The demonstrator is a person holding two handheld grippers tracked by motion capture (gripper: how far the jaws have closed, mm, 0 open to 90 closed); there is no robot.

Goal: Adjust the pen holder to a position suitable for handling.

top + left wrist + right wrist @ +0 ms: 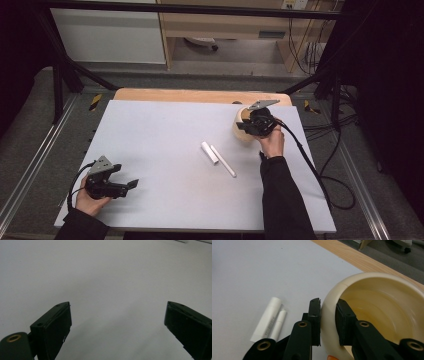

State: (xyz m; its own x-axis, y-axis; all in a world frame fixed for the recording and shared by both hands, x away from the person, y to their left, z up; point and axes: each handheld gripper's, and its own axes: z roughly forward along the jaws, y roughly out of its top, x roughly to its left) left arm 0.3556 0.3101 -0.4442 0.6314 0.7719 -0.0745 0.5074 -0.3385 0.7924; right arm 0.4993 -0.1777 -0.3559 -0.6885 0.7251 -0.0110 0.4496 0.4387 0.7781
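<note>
Right gripper [328,322] is clamped on the cream bowl [387,302] rim, one jaw inside, one outside. Keep it level, clear of the white tubes [269,318]. Left gripper [117,327] rests with jaws wide apart

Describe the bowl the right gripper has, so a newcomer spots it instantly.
Start at the grey table and go to its far right corner. There the right gripper clamps the rim of a cream bowl. It is round and hollow, unlike the two white tubes lying nearer the middle.
</note>
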